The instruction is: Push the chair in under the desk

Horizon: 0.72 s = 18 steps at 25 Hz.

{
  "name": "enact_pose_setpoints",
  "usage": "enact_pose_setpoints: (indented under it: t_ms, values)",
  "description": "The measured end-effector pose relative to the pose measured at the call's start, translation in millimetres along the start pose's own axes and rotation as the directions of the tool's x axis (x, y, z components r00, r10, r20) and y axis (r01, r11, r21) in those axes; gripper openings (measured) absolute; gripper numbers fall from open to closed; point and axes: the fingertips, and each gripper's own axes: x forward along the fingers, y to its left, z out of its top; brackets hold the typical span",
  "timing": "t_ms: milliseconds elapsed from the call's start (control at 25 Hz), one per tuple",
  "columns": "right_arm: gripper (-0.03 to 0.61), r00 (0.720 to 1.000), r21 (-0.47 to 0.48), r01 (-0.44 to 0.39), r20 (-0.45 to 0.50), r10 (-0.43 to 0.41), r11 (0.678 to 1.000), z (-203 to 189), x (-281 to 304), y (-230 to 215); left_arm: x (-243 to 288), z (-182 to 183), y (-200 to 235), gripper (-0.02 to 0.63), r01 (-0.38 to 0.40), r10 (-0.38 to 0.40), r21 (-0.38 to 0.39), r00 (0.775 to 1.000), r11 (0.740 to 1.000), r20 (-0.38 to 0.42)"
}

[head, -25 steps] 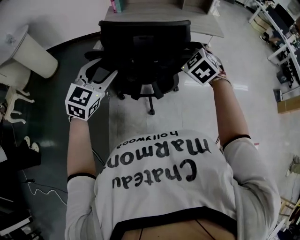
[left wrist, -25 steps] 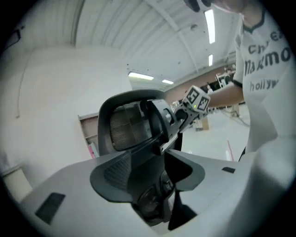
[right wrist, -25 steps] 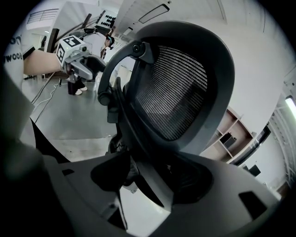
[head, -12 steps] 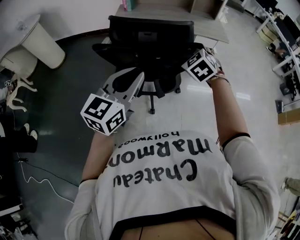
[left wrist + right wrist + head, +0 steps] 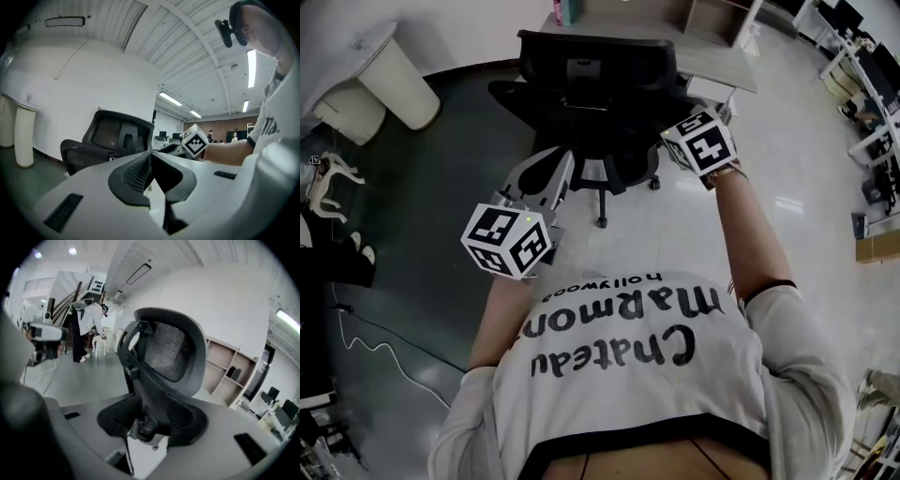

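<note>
office chair [image 5: 600, 70] looks tucked up to the counter [image 5: 722, 70] — likely why my left fingers [image 5: 131, 173] hang back pressed together on nothing, while my right fingers [image 5: 117, 420], half spread and just closing, frame its back post — no pinch visible.

**Head view:** taken from above the person [image 5: 647, 356], facing steeply down over both arms onto the chair [image 5: 591, 103], with the desk [image 5: 712, 52] at the far edge.

**Left gripper view:** low and level, just behind its own jaws. It looks across at the chair from near and catches the right gripper's marker cube [image 5: 194, 141] to the right.

**Right gripper view:** closer still, facing the rear of the chair's back from its right side.

All three views share one thing — the chair.
</note>
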Motion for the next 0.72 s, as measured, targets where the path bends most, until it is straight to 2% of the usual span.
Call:
enact_pose_setpoints:
  t_ms: [120, 200, 240, 360, 520, 640, 720]
  values:
    - [0.142, 0.994, 0.072, -0.072, 0.082, 0.066, 0.995, 2, -26, 29, -5, -9, -14, 0.029, -0.014, 0.014, 0.023, 1.000, 1.000, -0.026]
    - [0.021, 0.987, 0.104, -0.102, 0.131, 0.088, 0.989, 1, -41, 45, -8, -12, -26, 0.029, -0.015, 0.016, 0.022, 1.000, 1.000, -0.021]
    - [0.009, 0.982, 0.128, -0.124, 0.156, 0.103, 0.984, 0, -49, 53, -9, -13, -33, 0.029, -0.013, 0.014, 0.022, 1.000, 1.000, -0.018]
    - [0.009, 0.957, 0.228, -0.200, 0.255, 0.140, 0.953, 0, -77, 73, -12, -15, -56, 0.029, -0.004, 0.004, 0.028, 1.000, 1.000, -0.020]
    - [0.009, 0.906, 0.367, -0.309, 0.393, 0.155, 0.878, 5, -120, 81, -17, -11, -84, 0.029, 0.001, -0.001, 0.022, 1.000, 1.000, -0.022]
    - [0.008, 0.872, 0.417, -0.376, 0.461, 0.164, 0.827, 5, -148, 86, -22, -7, -103, 0.029, -0.004, 0.004, 0.039, 1.000, 0.999, -0.012]
    - [0.008, 0.865, 0.419, -0.387, 0.474, 0.166, 0.821, 0, -160, 91, -28, -9, -112, 0.029, -0.022, 0.022, 0.044, 1.000, 0.999, -0.006]
